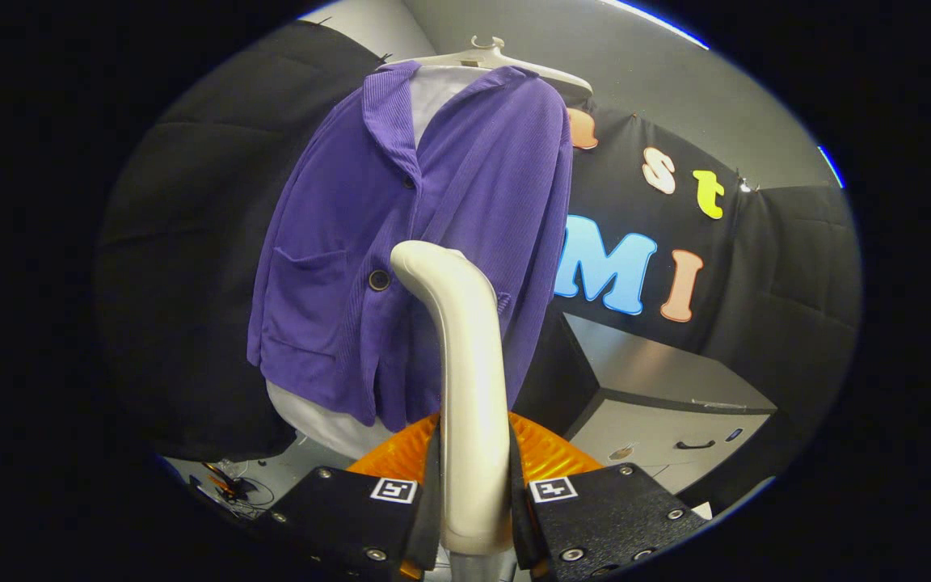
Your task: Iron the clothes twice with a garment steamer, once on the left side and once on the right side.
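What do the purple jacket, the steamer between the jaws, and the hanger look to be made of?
Jacket: soft ribbed fabric, likely corduroy or knit, judging by fine vertical ridges and matte folds. Steamer: smooth cream plastic, slightly glossy, gripped by the gripper jaws on both sides. Hanger: pale, smooth, probably plastic; too small to be sure.

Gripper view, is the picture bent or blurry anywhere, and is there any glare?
Gripper view: strong fisheye bend, so the cabinet leans; purple jacket sharp and evenly lit; soft sheen on the steamer handle clamped in the gripper; no harsh glare.
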Demonstrator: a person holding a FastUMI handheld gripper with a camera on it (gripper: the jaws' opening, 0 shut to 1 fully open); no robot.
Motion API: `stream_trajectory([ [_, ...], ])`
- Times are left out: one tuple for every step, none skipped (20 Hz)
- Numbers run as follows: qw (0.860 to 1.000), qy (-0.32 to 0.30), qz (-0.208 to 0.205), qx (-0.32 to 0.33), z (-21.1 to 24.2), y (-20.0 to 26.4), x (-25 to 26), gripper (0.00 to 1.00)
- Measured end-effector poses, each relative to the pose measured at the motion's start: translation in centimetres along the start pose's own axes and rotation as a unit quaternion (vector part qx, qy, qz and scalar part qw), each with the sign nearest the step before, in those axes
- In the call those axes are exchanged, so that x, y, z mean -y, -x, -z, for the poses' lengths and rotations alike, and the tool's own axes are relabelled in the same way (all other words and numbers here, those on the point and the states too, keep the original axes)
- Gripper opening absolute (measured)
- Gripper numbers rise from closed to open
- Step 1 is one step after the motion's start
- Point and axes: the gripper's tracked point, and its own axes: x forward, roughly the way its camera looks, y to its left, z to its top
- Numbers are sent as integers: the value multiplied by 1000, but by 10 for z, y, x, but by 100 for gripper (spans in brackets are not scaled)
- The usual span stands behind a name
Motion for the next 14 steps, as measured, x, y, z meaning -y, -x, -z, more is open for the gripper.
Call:
stream_trajectory([
  [1000, 1, -2, -3, 4, 1, -1, 36],
  [1000, 1, -3, -5, 8, 1, -1, 36],
  [1000, 1, -6, -8, 14, 1, -2, 36],
  [1000, 2, -8, -15, 20, 1, -3, 36],
  [1000, 2, -10, -23, 27, 0, -4, 36],
  [1000, 1, -11, -29, 32, 1, -4, 36],
  [999, 2, -11, -34, 38, -1, -6, 36],
  [999, 3, -11, -37, 42, -2, -7, 36],
  [999, 2, -10, -44, 49, -4, -8, 36],
  [999, 2, -10, -53, 54, -4, -9, 36],
  [998, 0, -11, -61, 62, -4, -11, 36],
  [998, -1, -14, -69, 68, -4, -14, 36],
  [997, 0, -16, -76, 73, -4, -15, 36],
  [996, 3, -18, -82, 79, -3, -16, 36],
])
